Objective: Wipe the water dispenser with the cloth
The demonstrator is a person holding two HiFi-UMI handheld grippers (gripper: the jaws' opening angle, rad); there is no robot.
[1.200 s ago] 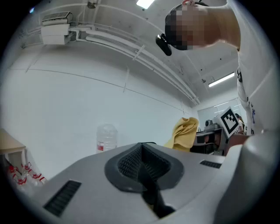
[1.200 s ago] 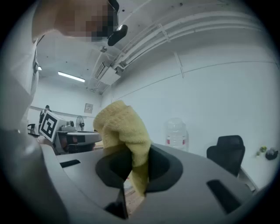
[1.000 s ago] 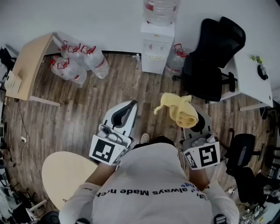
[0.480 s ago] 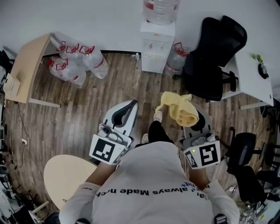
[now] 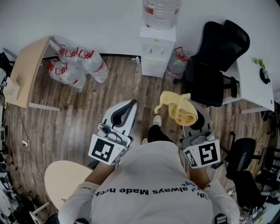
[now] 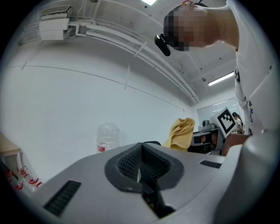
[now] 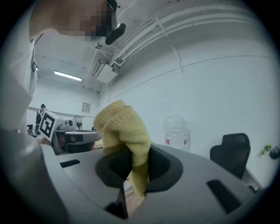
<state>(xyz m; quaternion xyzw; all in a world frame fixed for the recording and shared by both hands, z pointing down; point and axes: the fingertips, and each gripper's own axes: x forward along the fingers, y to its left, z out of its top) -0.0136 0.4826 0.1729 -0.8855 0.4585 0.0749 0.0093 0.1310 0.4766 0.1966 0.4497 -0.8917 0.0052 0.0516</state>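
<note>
The white water dispenser [image 5: 156, 51] stands against the far wall with a clear bottle [image 5: 160, 11] on top; that bottle also shows in the left gripper view [image 6: 107, 137] and the right gripper view [image 7: 176, 131]. My right gripper [image 5: 189, 119] is shut on a yellow cloth [image 5: 178, 109], which bulges above its jaws [image 7: 122, 131]. My left gripper [image 5: 124, 112] is shut with nothing in it [image 6: 141, 162]. Both are held well short of the dispenser, side by side in front of the person.
Several spare water jugs [image 5: 78, 65] lie by a wooden desk [image 5: 27, 70] at the left. Another jug [image 5: 176, 63] and a black office chair [image 5: 212, 65] stand right of the dispenser. A white desk [image 5: 253, 78] is far right, a round table [image 5: 65, 179] near left.
The person has stepped forward: a foot now shows between the grippers, and the dispenser sits slightly nearer. Both grippers keep their hold and pose.
</note>
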